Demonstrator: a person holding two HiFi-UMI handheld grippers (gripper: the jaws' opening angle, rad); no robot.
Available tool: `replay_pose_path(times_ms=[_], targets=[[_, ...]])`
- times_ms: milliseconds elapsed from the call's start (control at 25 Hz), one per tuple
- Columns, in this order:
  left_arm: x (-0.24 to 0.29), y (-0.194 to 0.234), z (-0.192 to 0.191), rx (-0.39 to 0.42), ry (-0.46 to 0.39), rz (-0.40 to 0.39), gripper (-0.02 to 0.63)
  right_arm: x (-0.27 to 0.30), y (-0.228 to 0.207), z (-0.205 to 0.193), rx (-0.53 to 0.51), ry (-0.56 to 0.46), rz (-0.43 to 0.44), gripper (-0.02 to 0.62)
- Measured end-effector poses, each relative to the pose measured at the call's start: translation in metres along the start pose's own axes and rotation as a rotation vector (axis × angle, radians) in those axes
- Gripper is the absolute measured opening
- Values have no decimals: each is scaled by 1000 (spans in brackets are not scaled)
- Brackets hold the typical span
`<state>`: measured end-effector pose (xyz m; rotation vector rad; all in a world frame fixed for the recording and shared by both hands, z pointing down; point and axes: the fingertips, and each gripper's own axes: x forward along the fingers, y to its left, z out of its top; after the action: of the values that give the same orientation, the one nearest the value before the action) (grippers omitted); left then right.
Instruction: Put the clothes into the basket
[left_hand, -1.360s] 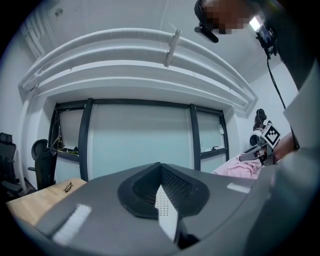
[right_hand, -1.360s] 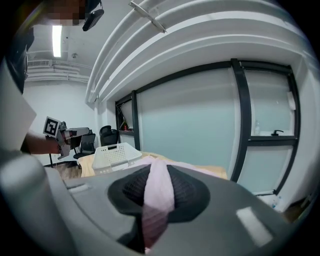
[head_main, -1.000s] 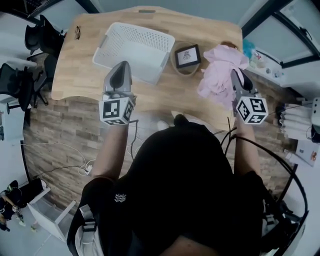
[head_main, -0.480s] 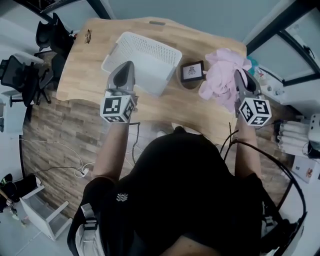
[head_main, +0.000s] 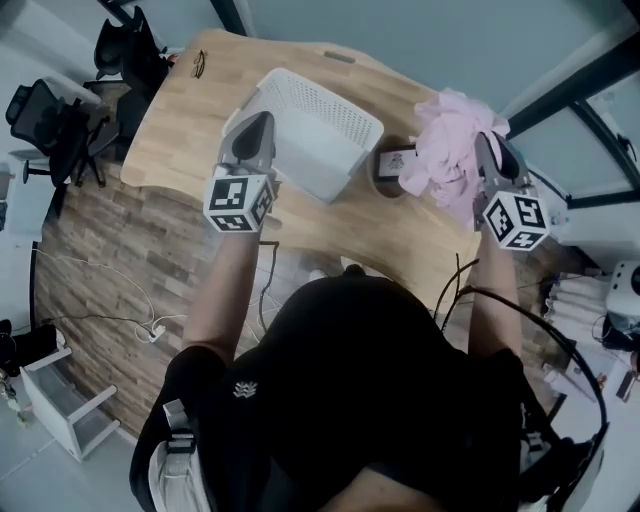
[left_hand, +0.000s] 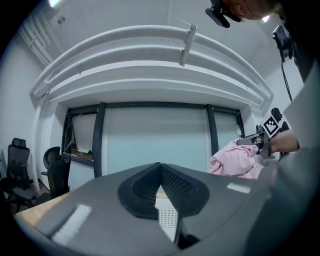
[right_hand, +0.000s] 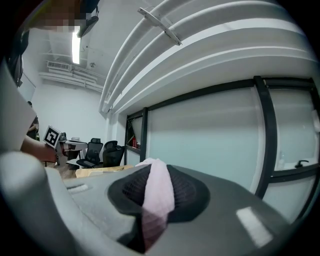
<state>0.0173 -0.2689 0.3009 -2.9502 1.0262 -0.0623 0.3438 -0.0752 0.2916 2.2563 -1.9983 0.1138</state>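
**Pink clothes pinched in your right gripper, to the right of the basket**

Your right gripper (head_main: 486, 145) (right_hand: 157, 172) is clamped on a fold of the pink clothes (head_main: 445, 140) (right_hand: 159, 192). The pink cloth fills the slot between the two dark pads, and the rest of the bundle bunches to the left of that gripper over the far right end of the wooden table (head_main: 180, 120). The clothes are not yet in the white basket (head_main: 330, 170), which stands on the table left of the bundle with a small framed picture (head_main: 395, 160) between them. Your left gripper (head_main: 258, 120) (left_hand: 160, 167) has its jaws closed together on nothing, and it sits over the basket's near left corner.
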Motion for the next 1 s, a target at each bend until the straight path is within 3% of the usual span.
replay_pose_path(times_ms=[520, 1000], targets=[[-53, 77, 13, 28, -33, 174, 6, 82, 76, 35, -23, -60, 199, 77], [-100, 101, 26, 44, -19, 288, 6, 117, 147, 70, -44, -96, 381, 71]])
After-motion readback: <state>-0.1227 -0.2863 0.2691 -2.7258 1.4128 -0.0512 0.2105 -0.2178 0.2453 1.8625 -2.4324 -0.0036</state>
